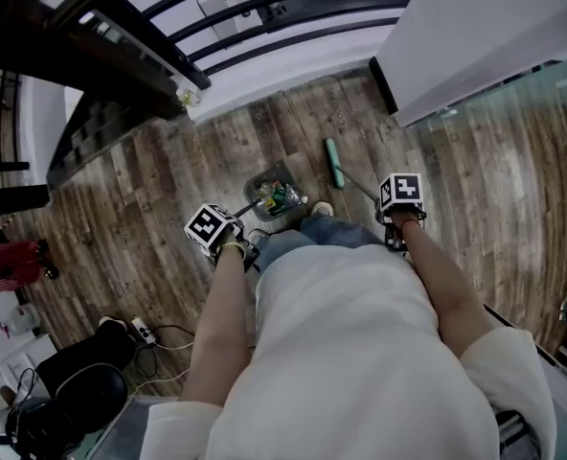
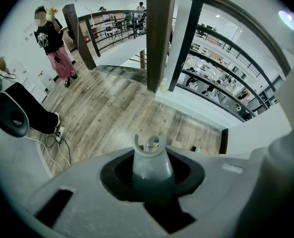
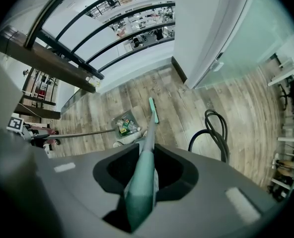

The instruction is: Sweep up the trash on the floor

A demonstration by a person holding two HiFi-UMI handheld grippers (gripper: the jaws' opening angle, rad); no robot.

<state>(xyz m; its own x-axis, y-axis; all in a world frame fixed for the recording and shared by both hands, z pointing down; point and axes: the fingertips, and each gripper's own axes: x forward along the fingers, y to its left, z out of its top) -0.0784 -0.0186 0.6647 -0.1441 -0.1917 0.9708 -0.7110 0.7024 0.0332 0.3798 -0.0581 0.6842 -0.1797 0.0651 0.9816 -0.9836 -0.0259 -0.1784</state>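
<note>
Both tools in hand: left gripper is clamped hard on the top end of the dustpan handle. The grey grip with its hang loop sits right between the jaws. The gripper points almost straight down, so the long-handled dustpan stands on the wood floor just ahead of the person's shoe with no stooping needed. The right gripper is likewise closed, on the teal broom handle, gripped high up. The shaft runs down and away to the green broom head, which rests on the boards just beside the pan's right side, near it but not touching as far as I can tell. The trash, crumpled wrappers plus something green and yellow, is already in the pan. I see no loose bits on the boards around it, so I'd judge the sweep near done. The pan mouth appears to face the broom head, which makes sense because short strokes go straight in. Gripping both handles by their upper ends buys reach but little leverage, so the pan could swing or tip once lifted. A black hose loop lies on the floor off to the right, well apart from the broom.
</note>
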